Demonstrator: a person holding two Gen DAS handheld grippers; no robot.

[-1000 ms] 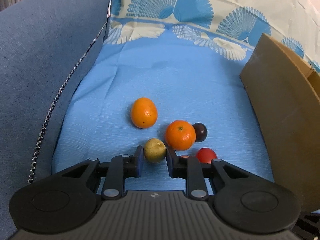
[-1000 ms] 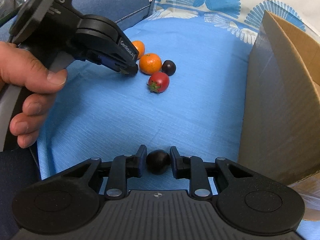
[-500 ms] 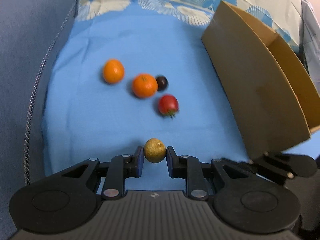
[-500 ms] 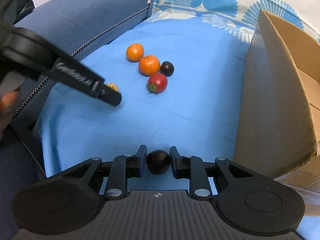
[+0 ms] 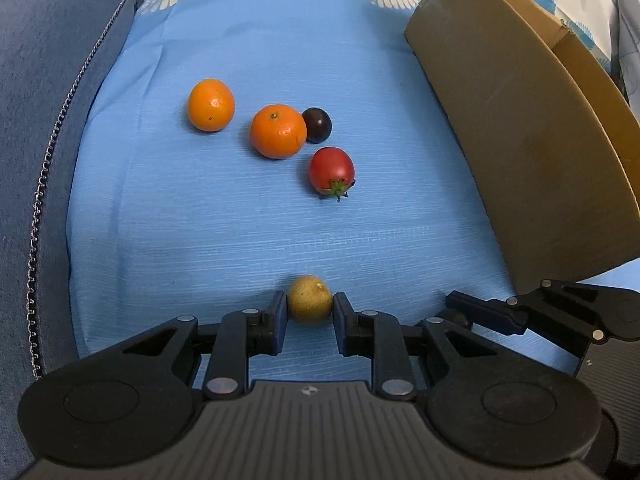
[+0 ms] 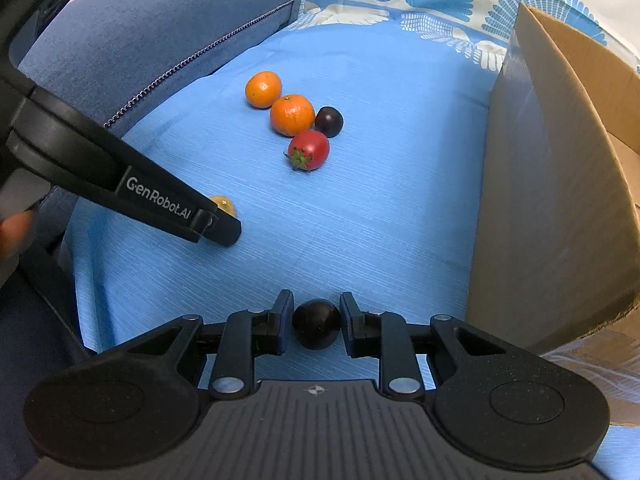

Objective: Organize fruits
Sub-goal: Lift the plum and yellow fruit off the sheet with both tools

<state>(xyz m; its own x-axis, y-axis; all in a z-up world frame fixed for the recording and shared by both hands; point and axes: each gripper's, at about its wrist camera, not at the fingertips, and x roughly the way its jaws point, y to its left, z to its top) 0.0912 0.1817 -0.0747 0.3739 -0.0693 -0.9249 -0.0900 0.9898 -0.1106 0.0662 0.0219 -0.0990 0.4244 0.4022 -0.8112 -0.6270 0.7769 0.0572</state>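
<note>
A plain blue cloth (image 5: 248, 240) covered the working surface, and its far border carried a pale fan pattern in white and darker blue. A blue upholstered cushion (image 5: 48, 80) with a zipper running along its seam rose along the left side, and an open cardboard box (image 5: 520, 128) stood tilted at the right edge of the cloth. Near the middle lay a loose cluster of fruit: one orange (image 5: 211, 105) a little apart to the left, a second orange (image 5: 278, 131) touching a dark plum (image 5: 318, 125) on its right, and a red tomato (image 5: 331, 172) with a green calyx just in front of them. The left gripper (image 5: 310, 314) pointed steeply down over the near part of the cloth, its pads pressed on either side of a small yellowish-brown fruit (image 5: 309, 305), well apart from the cluster. In the right wrist view that gripper reached in from the left as a long black arm, with a fingertip of the person's hand (image 6: 14, 232) blurred at the frame edge. The right gripper (image 6: 316, 326) angled downward close beside the box, clamped on a second dark plum (image 6: 316, 329). Whether either fruit touched the cloth could not be told.
</note>
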